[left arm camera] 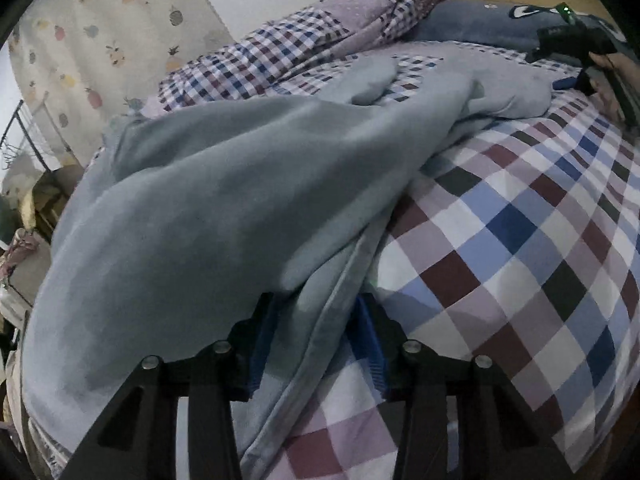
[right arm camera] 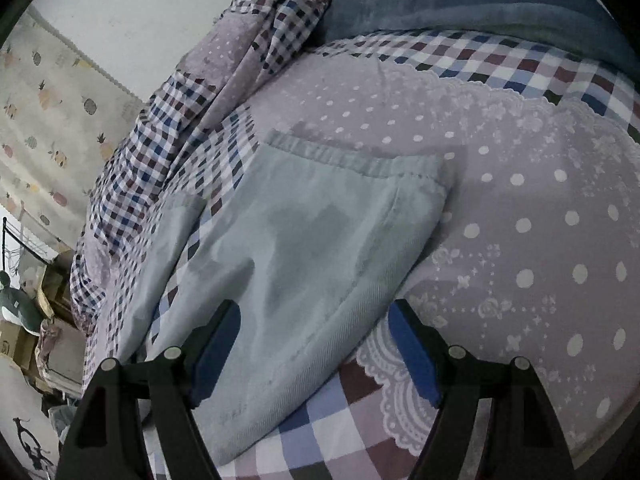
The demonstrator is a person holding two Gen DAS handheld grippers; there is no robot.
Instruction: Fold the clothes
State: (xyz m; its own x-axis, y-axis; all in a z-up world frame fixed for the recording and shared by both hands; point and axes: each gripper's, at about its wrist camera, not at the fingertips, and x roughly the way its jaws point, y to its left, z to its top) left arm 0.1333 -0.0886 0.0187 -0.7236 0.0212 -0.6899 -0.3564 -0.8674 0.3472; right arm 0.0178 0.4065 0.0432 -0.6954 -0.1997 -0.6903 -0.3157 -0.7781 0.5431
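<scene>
The grey-blue garment (left arm camera: 224, 200) is lying rumpled across the checked bed cover (left arm camera: 520, 240), stretching lengthwise away from the left claw (left arm camera: 316, 340) toward the headboard end. That claw is sitting spread apart, with a long edge fold of the cloth running straight between its blue pads (left arm camera: 366, 332), touching neither firmly as far as I can tell. Over on the other side, the right claw (right arm camera: 316, 348) is also gaping wide, and a ribbed-hem end of the garment (right arm camera: 304, 240) is lying flat just ahead, its near corner reaching between the fingers. Both claws are equally well placed, each lined up with the cloth's long run.
</scene>
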